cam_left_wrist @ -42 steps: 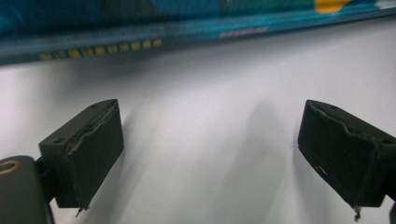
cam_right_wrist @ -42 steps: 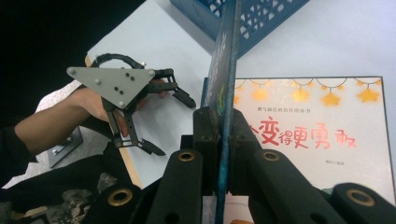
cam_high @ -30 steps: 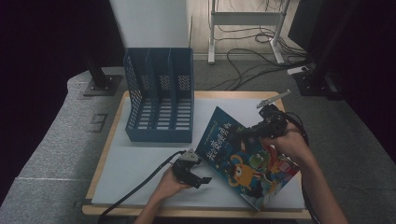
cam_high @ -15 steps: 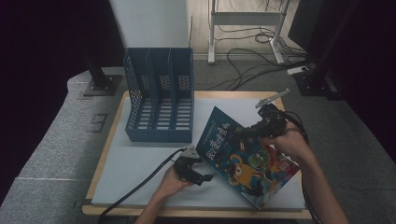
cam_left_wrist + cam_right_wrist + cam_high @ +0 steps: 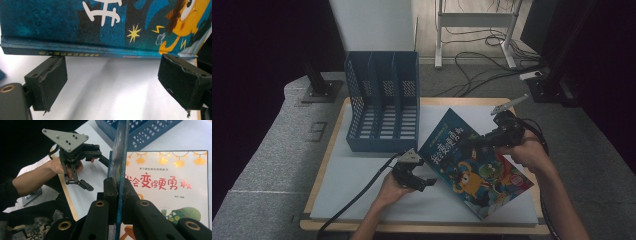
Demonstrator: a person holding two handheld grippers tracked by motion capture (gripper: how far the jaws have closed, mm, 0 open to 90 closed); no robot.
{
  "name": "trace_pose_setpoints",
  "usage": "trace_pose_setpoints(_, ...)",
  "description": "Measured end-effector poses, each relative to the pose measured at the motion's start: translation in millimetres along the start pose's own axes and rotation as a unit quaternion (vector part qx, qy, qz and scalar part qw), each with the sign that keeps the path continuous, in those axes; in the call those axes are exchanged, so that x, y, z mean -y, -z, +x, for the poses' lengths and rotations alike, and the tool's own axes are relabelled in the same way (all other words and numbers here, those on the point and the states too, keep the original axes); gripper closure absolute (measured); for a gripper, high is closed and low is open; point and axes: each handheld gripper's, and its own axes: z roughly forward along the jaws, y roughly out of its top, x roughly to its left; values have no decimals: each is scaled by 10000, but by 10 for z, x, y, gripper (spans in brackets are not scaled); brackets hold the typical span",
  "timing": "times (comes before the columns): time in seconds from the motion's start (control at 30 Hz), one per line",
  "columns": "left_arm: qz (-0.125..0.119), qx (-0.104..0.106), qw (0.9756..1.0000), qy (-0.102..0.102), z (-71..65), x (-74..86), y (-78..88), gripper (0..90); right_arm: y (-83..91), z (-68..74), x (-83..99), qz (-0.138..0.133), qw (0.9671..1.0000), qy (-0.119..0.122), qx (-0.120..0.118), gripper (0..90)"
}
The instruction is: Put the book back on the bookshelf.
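Note:
A blue picture book (image 5: 472,167) lies askew on the white table top, right of centre. My right gripper (image 5: 469,143) is shut on its front cover (image 5: 119,167), which stands on edge above a white page with red and blue lettering (image 5: 165,185). My left gripper (image 5: 426,174) hovers at the book's near-left edge, jaws wide open with nothing between them. In the left gripper view the book's spine (image 5: 75,53) runs straight across just beyond the open pads (image 5: 51,75), not touching them. The left gripper (image 5: 96,173) also shows in the right gripper view, held in a hand.
A blue three-slot file holder (image 5: 382,107) stands at the back left of the table top (image 5: 357,175), its mesh wall (image 5: 150,132) just beyond the book. Cables trail from both grippers. Stands and cables sit on the floor behind.
My left gripper has risen a little, staying at the book's edge with its jaws wide. The right gripper keeps its hold on the cover in about the same place.

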Motion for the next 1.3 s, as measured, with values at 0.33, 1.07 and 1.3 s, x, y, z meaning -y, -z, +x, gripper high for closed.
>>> trace_pose_setpoints(0.33,-149,-32,9999,-2,35,-50,103,87,13,28,-28,-82,9999,40,-43,847)
trace_pose_setpoints(1.07,-649,-207,9977,-8,121,-243,504,87,49,11,-18,-302,9993,90,-211,857)
trace_pose_setpoints(1.3,-783,-278,9965,-30,134,-293,628,87,36,-4,-17,-365,9989,118,-283,857)
